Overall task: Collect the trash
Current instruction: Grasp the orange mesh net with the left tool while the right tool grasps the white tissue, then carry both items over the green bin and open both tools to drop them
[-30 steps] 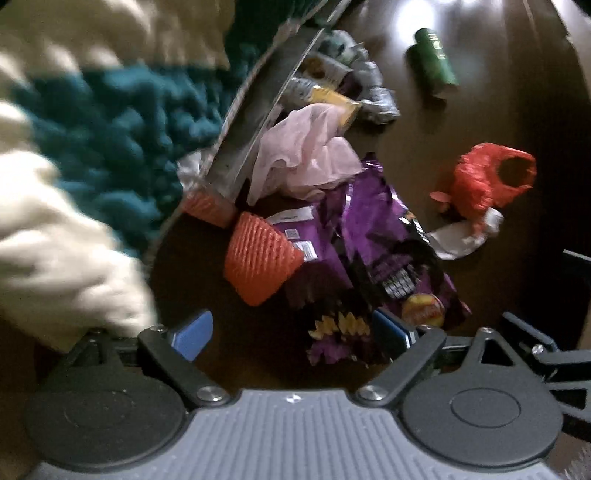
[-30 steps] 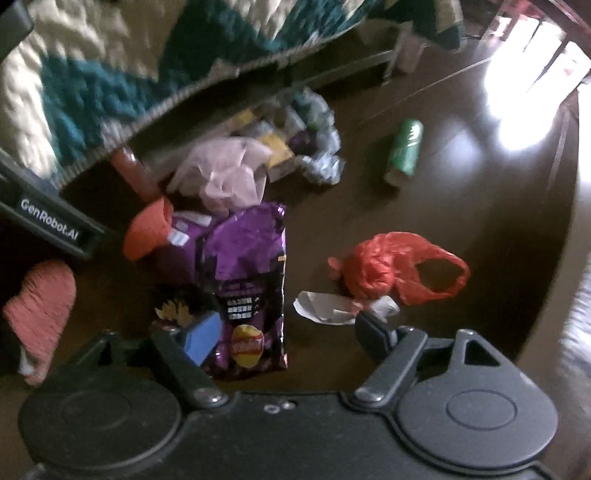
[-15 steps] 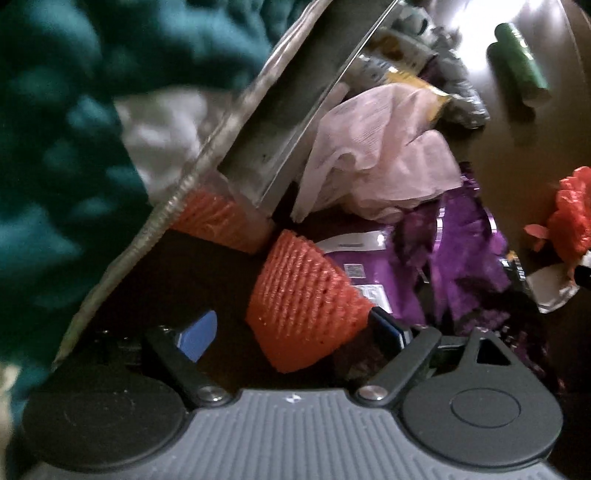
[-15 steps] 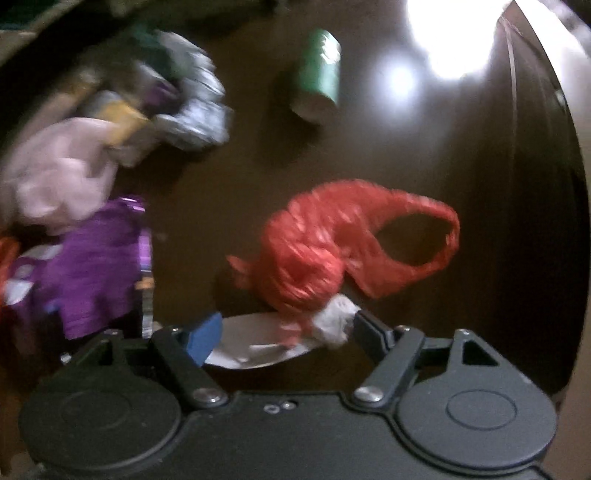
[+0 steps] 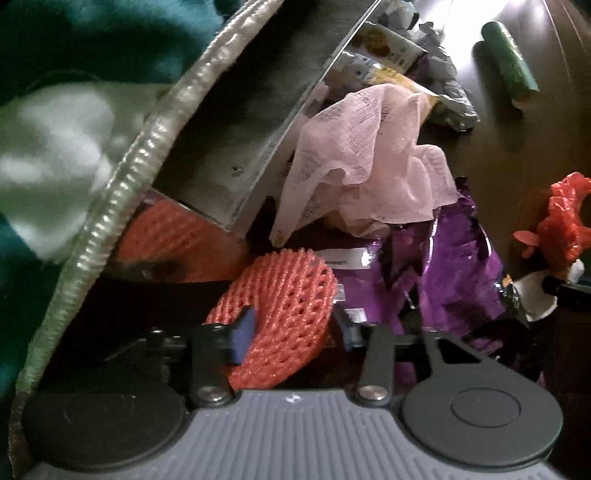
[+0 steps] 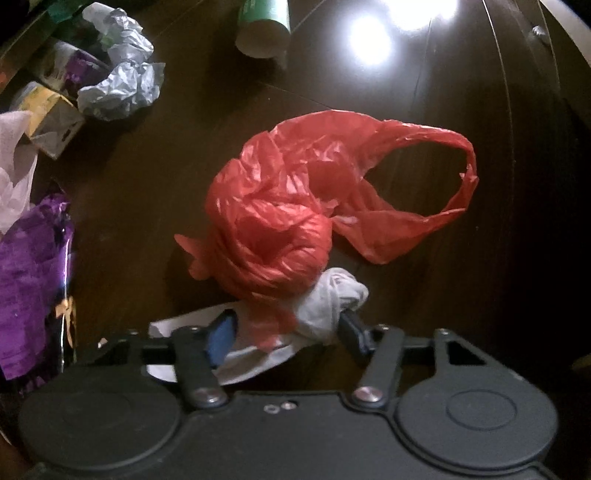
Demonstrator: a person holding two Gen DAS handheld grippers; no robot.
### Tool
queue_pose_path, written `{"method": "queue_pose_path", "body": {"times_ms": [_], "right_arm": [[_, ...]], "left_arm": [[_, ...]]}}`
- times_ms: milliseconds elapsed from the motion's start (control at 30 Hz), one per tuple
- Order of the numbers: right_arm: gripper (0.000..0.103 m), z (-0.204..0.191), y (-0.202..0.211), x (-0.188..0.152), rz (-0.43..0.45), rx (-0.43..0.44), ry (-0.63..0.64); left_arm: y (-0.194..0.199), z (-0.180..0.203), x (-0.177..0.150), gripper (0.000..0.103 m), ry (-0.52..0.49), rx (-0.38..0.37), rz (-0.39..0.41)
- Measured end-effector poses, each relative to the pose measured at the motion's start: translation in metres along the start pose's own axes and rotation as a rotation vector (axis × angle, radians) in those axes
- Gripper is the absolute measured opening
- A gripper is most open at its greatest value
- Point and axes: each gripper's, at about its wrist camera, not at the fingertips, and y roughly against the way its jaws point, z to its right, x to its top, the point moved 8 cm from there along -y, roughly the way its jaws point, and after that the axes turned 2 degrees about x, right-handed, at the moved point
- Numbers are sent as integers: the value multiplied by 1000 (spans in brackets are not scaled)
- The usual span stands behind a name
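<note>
Trash lies on a dark floor. My left gripper (image 5: 295, 330) has its jaws around an orange foam net (image 5: 284, 317), pads touching its sides. A pink net (image 5: 369, 166) and a purple snack bag (image 5: 443, 280) lie just beyond it. My right gripper (image 6: 286, 332) has its jaws around white crumpled paper (image 6: 325, 306) and the lower end of a red plastic bag (image 6: 295, 206). The red bag also shows at the right edge of the left wrist view (image 5: 561, 221).
A green can (image 5: 509, 62) lies far right; it also shows in the right wrist view (image 6: 264, 22). Crumpled foil (image 6: 122, 88) and small wrappers (image 6: 51, 114) lie at left. A teal and white knitted blanket (image 5: 74, 110) hangs over a metal frame (image 5: 258, 122). A second orange net (image 5: 173, 240) sits under the frame.
Both grippers moved forward and down to the trash. The left jaws narrowed onto the orange foam net; the right jaws narrowed around the white paper and red bag.
</note>
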Motion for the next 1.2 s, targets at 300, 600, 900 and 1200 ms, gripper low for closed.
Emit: {"method": "queue_pose_path", "body": {"times_ms": [300,600,900,1200], "right_arm": [[12,9,20,-16,37,-8,1],[9,11,81,-27,100,-23,-14],[8,9,147,-20,182,1,-19],[8,-8,264,-12,238,61,-23]], "left_arm": [[4,2,-4,19,-17,11,-3],[26,1,-31,18,-64,10,-40],[70,13,-39,17,-76,-51,-39],[187,19,-25,17,-121,-117,23]]}}
